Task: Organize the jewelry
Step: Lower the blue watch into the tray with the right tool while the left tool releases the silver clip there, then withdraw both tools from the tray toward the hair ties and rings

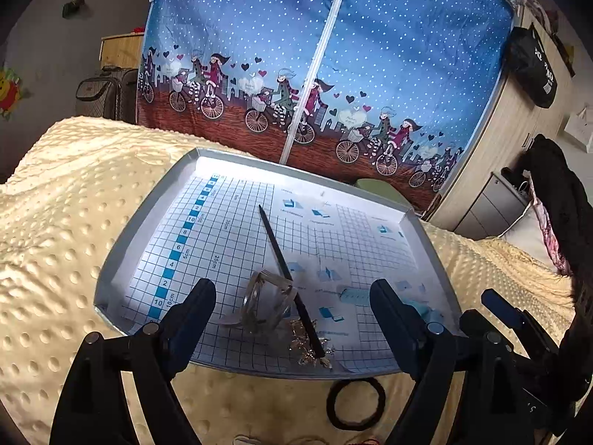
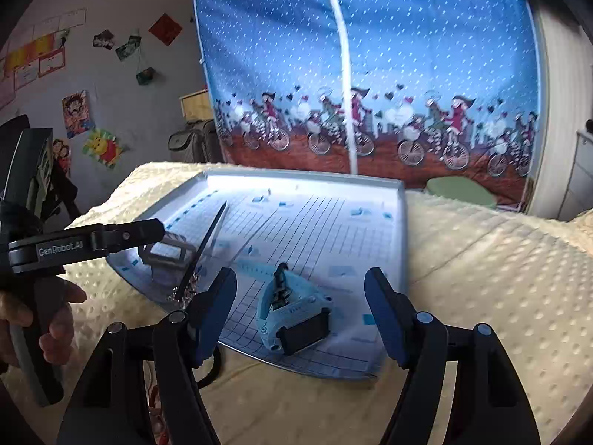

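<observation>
Pale-blue watch (image 2: 292, 319) lies lengthwise, strap pointing away, inside tray (image 2: 402, 222)

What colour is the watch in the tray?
Light blue with a black face; the watch shows best in the right wrist view.

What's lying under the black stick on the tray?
The black stick crosses a clear bangle and a heap of gold jewelry on the tray. What the stick itself covers can't be seen.

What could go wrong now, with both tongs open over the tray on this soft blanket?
The tray rests on a soft blanket, so pressing down may tilt it. The black stick lies across the clear bangle and gold chain; lifting one may drag the others. The watch sits near the tray's front edge.
</observation>
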`<state>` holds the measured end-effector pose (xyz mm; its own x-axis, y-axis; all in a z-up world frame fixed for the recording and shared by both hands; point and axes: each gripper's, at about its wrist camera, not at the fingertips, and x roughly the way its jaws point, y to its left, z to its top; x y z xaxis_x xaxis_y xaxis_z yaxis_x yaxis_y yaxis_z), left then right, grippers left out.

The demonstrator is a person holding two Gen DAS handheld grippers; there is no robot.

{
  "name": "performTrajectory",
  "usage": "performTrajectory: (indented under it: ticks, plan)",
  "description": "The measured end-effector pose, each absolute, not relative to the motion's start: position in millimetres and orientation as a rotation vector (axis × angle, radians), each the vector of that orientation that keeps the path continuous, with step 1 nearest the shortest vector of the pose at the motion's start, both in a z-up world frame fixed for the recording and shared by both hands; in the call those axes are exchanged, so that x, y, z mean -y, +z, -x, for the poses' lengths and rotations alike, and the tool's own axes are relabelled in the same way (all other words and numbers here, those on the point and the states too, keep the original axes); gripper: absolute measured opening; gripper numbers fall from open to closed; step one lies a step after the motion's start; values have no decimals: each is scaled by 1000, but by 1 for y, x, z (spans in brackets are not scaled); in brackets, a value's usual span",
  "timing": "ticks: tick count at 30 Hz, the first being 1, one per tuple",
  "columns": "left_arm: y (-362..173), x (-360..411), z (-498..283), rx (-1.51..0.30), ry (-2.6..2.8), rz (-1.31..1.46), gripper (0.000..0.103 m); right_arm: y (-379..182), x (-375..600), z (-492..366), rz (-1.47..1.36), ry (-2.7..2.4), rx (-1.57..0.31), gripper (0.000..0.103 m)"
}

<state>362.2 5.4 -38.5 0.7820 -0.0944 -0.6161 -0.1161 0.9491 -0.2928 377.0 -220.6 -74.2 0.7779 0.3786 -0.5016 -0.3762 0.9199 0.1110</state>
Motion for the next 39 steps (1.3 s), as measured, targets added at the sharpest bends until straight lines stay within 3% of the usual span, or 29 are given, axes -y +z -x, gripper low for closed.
performTrajectory:
  ticks: [4,9,17,29,39]
  plan:
    - [-4,-4,-324,-522,35,284,103,-45,232,-348,-36,382,-438,89]
    - [37,0,-265,-363,83,195,103,-8,238,-303,-102,426,-304,101]
    - [72,-4,-179,-264,101,189,103,34,234,-224,-109,456,-174,102]
    - [65,-3,-97,-247,119,216,103,30,242,-116,-19,435,-169,101]
    - [41,-3,-77,-322,132,196,103,-4,254,-84,-14,439,-323,101]
